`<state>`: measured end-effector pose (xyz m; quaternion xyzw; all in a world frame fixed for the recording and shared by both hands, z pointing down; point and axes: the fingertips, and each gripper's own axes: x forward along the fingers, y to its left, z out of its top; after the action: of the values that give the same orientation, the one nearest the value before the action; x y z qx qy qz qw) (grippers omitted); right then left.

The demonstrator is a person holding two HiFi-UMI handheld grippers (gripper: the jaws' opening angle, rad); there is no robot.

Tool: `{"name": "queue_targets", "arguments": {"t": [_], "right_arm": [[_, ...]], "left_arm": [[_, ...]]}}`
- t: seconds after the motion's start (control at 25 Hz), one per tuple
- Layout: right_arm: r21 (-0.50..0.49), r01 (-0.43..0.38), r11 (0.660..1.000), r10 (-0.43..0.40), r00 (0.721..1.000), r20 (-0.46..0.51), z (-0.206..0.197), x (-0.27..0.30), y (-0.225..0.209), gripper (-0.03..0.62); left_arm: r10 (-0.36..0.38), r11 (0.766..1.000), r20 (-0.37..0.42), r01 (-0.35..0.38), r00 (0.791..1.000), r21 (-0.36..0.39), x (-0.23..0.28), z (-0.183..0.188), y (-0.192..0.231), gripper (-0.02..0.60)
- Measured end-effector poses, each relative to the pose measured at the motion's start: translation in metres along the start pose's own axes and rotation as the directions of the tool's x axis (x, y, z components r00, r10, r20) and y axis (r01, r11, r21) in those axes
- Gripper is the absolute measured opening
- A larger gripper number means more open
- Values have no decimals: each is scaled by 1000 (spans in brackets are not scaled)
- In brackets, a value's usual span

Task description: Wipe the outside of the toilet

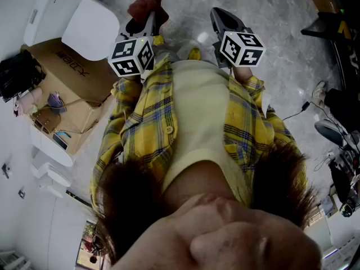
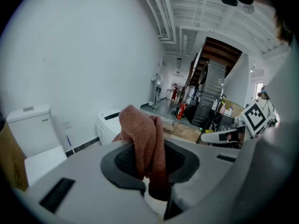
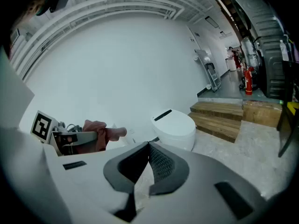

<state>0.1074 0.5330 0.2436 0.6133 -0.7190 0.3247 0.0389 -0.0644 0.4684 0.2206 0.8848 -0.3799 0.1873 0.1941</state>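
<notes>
1. Left hand-held gripper [image 2: 150, 171]: jaws clamped on a rust-red cloth [image 2: 140, 129], which bunches above the pads and hangs down between them. Right hand-held gripper [image 3: 148, 154]: jaws closed together, nothing in them.
2. Person in a yellow plaid shirt [image 1: 146, 122] fills the head view and covers much of the floor [image 1: 281, 32].
3. Cistern toilet [image 1: 84, 27]: white, lid down, against the wall, ahead and left of the left hand-held gripper, well apart from the cloth. A small dark mark on the cistern front is too small to read.
4. Low toilet [image 3: 174, 127]: white, lid shut, dark strip at the back. It stands on the floor beyond the right jaws, near the wooden steps [image 3: 224, 118].
5. Cardboard box [image 1: 70, 77]: just beside the cistern toilet. Dark print on the flap, not legible.
6. Marker cubes [image 1: 132, 57]: black-and-white squares, no lettering.
7. Red fire extinguisher [image 2: 180, 110]: far down the hall.
</notes>
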Motion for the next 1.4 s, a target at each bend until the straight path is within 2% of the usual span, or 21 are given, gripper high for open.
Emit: {"name": "queue_targets", "arguments": {"t": [0.4, 0.96, 1.4], "right_arm": [[35, -10, 999, 9, 1000, 15, -1, -10, -15, 25], [75, -12, 997, 14, 1000, -28, -13, -7, -33, 26], [54, 5, 999, -2, 998, -56, 13, 50, -21, 26]], "left_arm": [[19, 1000, 5, -19, 1000, -4, 4, -5, -15, 97], [73, 997, -6, -73, 997, -39, 6, -14, -12, 97], [86, 993, -1, -85, 996, -86, 42, 9, 55, 97]]}}
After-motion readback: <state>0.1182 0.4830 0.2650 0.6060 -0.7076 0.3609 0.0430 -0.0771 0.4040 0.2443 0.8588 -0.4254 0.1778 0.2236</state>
